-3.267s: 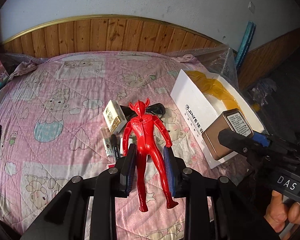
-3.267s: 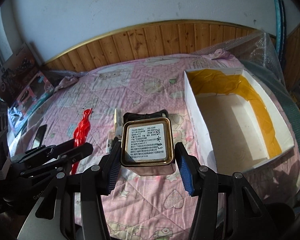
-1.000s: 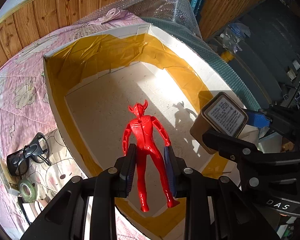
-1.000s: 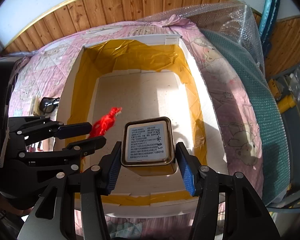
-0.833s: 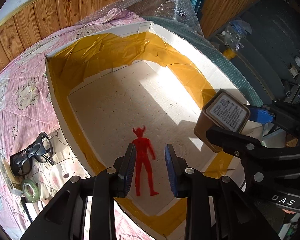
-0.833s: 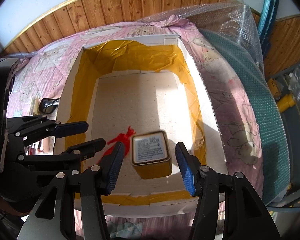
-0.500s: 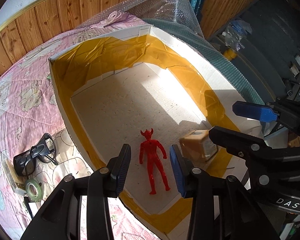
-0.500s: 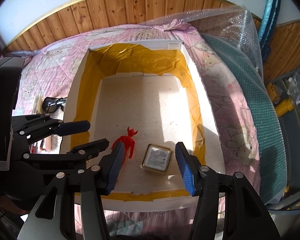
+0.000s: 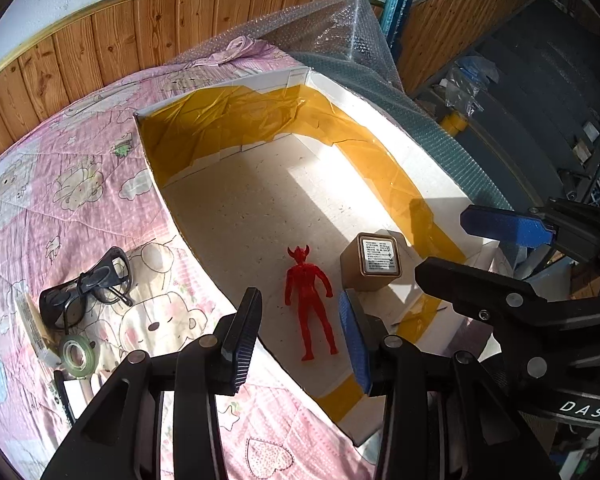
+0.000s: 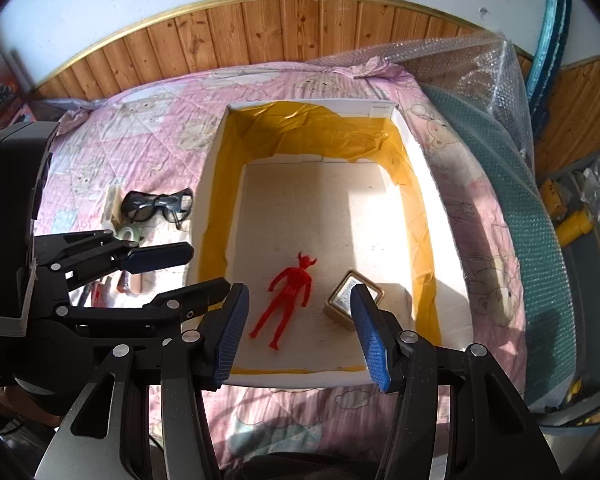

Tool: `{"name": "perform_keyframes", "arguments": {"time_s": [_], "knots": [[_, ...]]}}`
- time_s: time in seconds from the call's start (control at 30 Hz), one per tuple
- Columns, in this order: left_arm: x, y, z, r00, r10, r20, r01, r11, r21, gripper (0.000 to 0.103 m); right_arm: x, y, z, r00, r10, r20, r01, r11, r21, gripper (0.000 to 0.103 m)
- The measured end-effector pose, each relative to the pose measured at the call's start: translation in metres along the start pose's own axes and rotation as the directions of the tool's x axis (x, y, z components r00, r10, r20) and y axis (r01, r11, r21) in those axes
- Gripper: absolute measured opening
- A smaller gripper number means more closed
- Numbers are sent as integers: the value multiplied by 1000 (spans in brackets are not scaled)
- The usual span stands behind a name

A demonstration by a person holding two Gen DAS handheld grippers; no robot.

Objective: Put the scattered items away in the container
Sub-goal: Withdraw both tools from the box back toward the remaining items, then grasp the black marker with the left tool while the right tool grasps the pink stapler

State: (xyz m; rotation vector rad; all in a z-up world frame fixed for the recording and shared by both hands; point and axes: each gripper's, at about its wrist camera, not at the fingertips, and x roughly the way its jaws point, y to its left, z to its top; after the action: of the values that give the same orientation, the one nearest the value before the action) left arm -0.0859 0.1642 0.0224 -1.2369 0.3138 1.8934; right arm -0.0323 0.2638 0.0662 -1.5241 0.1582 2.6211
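Red figure [image 9: 311, 297] flat on the box [image 9: 384, 112] floor, gold tin [image 9: 373, 261] just beside it. My left claw [image 9: 300, 340] and right claw [image 10: 300, 336] both released, empty above the box. Dark glasses [image 9: 85, 284] and tape roll [image 9: 78, 355] lie on the bed [image 9: 60, 200].

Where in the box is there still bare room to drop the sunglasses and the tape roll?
The far half of the box floor is bare, from the yellow-taped back wall down to the red figure. The near end is crowded: the figure lies beside the gold tin. The sunglasses and tape roll wait on the quilt.
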Motion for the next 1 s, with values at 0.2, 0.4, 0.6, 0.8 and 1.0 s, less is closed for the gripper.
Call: {"name": "perform_keyframes", "arguments": {"time_s": [0.2,0.4,0.6,0.8,1.0], "knots": [[-38,16,-23,998,4,57,-2,999,-38,42,-16,37,-4,997,66,37,-66,998,-22,56],[-57,52,-62,997,47,60,-41,994,-102,42,-19,94,-5,987,151,56,-145,985,-95,56],[-60,93,-99,996,82,24,-76,979,-191,42,-5,149,-19,979,197,47,-188,972,-143,56],[-74,119,-127,992,124,24,-115,964,-239,42,6,188,-30,976,210,53,-201,970,-138,56],[-83,138,-151,989,149,22,-137,953,-270,42,25,215,-37,973,228,31,-223,969,-105,56]]}}
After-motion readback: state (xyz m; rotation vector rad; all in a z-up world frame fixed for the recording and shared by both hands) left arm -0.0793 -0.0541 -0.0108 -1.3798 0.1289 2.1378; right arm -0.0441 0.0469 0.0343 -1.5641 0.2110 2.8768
